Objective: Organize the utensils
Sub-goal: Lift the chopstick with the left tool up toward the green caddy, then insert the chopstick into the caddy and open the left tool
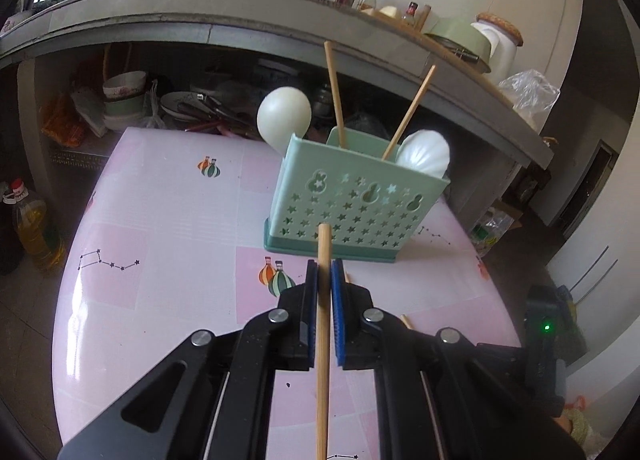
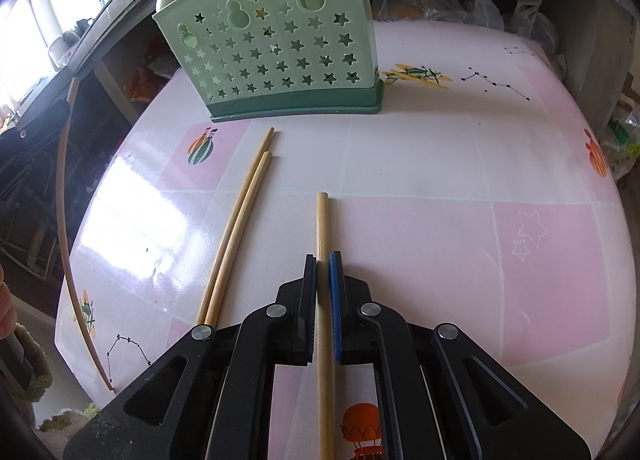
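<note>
- A pink tablecloth (image 2: 420, 164) carries the green holder (image 1: 352, 204), under a kitchen counter.
- My left gripper (image 1: 324, 272) pinches one chopstick (image 1: 323, 340), lifted before the holder.
- My right gripper (image 2: 322, 266) pinches another chopstick (image 2: 323, 244); two loose chopsticks (image 2: 240, 220) lie near the holder.
- Next, I think: raise the left one over the holder's top.

The left gripper (image 1: 324, 280) clamps 1 chopstick (image 1: 323, 340) before the green holder (image 1: 352, 204).

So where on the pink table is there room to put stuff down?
The wide pink stretch right of the right gripper and its chopstick is bare, up to the green holder. Left of the holder is bare too. It is crowded beside the two loose chopsticks.
</note>
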### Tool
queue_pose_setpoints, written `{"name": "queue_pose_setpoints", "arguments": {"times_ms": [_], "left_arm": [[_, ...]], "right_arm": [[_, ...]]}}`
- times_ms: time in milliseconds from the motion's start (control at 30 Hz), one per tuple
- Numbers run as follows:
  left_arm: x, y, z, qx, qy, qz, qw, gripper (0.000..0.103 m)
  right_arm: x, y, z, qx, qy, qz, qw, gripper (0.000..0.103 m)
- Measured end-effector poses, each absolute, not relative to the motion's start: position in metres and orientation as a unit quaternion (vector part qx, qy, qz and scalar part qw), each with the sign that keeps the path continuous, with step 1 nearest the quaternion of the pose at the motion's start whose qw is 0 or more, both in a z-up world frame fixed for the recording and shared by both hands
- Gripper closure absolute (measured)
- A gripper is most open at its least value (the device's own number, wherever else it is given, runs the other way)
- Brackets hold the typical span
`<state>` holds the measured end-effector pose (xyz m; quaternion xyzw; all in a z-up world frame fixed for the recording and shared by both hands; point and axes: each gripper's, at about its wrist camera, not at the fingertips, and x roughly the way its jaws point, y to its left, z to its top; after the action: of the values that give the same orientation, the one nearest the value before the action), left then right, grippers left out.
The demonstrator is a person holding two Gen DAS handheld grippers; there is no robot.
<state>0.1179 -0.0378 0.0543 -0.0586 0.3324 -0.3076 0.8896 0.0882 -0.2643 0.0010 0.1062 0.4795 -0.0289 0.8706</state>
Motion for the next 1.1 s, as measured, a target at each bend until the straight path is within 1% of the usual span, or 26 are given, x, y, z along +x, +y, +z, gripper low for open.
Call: {"name": "queue_pose_setpoints", "arguments": {"times_ms": [233, 500, 667, 900, 1100], "left_arm": [[0.104, -0.026, 0.083, -0.074, 0.282, -0.326, 0.899, 0.097], [0.108, -0.026, 0.118, -0.087, 0.226, -0.352, 0.904, 0.097], [0.115, -0.034, 0.151, -0.091, 0.182, -0.374, 0.905, 0.097], [0.123, -0.055, 0.204, -0.067, 0.104, -0.385, 0.915, 0.097], [0.132, -0.069, 0.237, -0.059, 0.048, -0.391, 0.917, 0.097]], "right_arm": [[0.088, -0.264, 0.001, 0.106, 0.480, -0.029, 0.870, 0.098], [0.089, -0.264, 0.002, 0.105, 0.480, -0.031, 0.870, 0.098], [0.089, -0.264, 0.002, 0.105, 0.480, -0.032, 0.871, 0.098], [0.088, -0.265, 0.002, 0.110, 0.478, -0.033, 0.871, 0.098], [0.088, -0.266, 0.001, 0.113, 0.477, -0.031, 0.871, 0.098]]}}
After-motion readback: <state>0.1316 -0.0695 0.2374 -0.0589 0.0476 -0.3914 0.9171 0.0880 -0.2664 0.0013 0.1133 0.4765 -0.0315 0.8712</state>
